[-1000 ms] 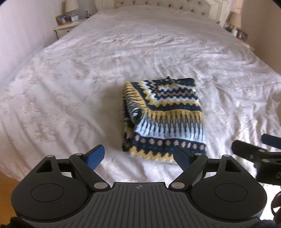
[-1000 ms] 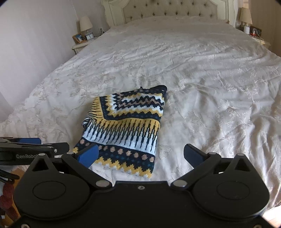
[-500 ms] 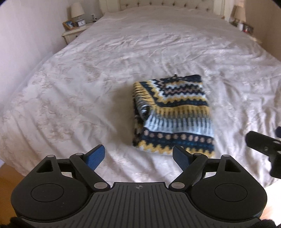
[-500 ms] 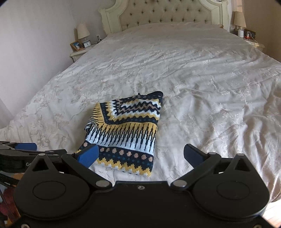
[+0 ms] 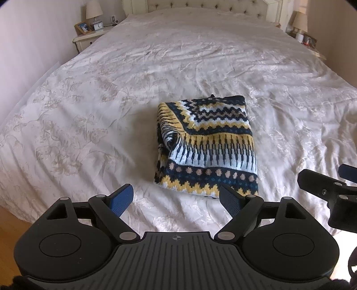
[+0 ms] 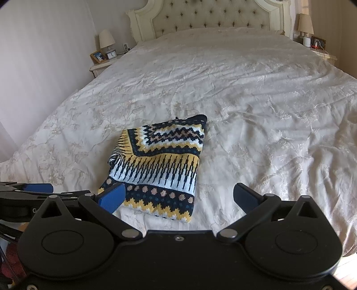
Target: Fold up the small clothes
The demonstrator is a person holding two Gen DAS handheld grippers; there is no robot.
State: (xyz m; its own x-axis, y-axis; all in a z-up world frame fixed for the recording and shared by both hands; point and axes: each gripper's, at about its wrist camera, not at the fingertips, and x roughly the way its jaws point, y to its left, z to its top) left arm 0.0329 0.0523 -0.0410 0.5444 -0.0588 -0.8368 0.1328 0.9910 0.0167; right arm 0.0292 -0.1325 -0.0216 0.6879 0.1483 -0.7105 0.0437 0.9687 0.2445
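A folded knit sweater [image 5: 207, 145] with navy, yellow and white zigzag bands lies flat on the white bedspread [image 5: 111, 107]; the right wrist view shows it too, sweater [image 6: 160, 167] left of centre. My left gripper [image 5: 176, 198] hangs open just short of its near edge, nothing between the blue pads. My right gripper [image 6: 178, 197] is open as well, over the sweater's near right corner, holding nothing. Each gripper shows at the other view's edge: the right gripper [image 5: 330, 189] and the left gripper [image 6: 29, 194].
The bed fills most of both views, with a tufted headboard [image 6: 212, 17] at the far end. Nightstands with lamps stand at both sides: the left nightstand [image 5: 89, 38] and the right nightstand [image 6: 321, 51]. Wooden floor [image 5: 13, 223] shows below the bed's near edge.
Both views have drawn back and tilted up: the sweater sits farther from the fingers and more of the headboard shows. The sweater itself has not moved, and both grippers stay open.
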